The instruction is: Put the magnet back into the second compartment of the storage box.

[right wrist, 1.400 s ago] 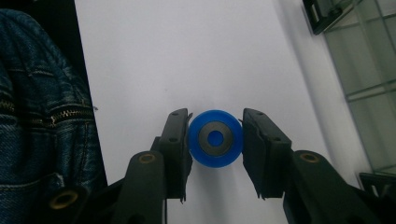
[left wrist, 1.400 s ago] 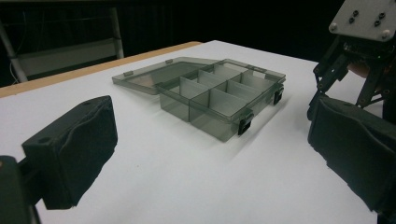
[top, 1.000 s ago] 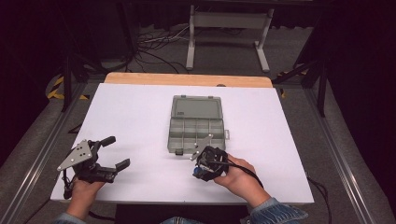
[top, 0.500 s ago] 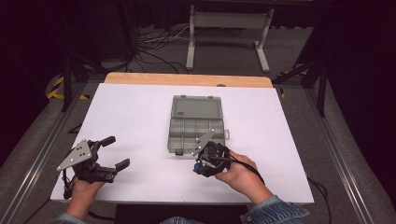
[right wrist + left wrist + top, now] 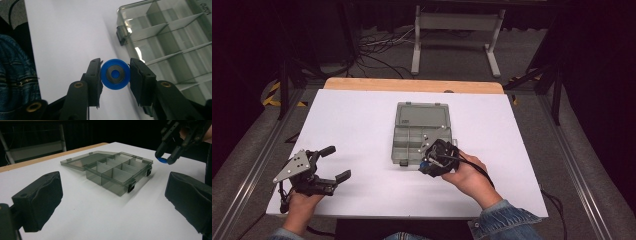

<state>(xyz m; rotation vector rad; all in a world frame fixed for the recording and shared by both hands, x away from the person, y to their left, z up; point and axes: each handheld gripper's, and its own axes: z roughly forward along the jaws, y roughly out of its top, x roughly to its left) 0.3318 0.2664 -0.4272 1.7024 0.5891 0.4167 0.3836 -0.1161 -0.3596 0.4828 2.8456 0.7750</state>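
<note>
While the right gripper pinches a small blue disc with a dark ring at its centre, the work in hand looks like carrying that disc to the open compartment box. The pads press on the disc's two opposite edges, and it sits face-on to the right gripper view, lifted clear of the white table. From the high view, the right gripper hangs just beside the box's near right corner, the hand behind it. From the left gripper view, the same disc shows as a blue sliver between the far gripper's tips, above the tabletop and near the box's latched front wall.

The box is smoky clear plastic, lid laid back flat, its tray split by thin dividers into several cells; the ones that can be seen look empty.

The next move, by my reading, calls for bringing the disc over the front wall and above one cell, then lowering it before letting go, so it does not catch on a divider or roll off.

The left gripper rests near the table's near left corner, well apart from the box. Its jaws stand spread wide with nothing between them.
</note>
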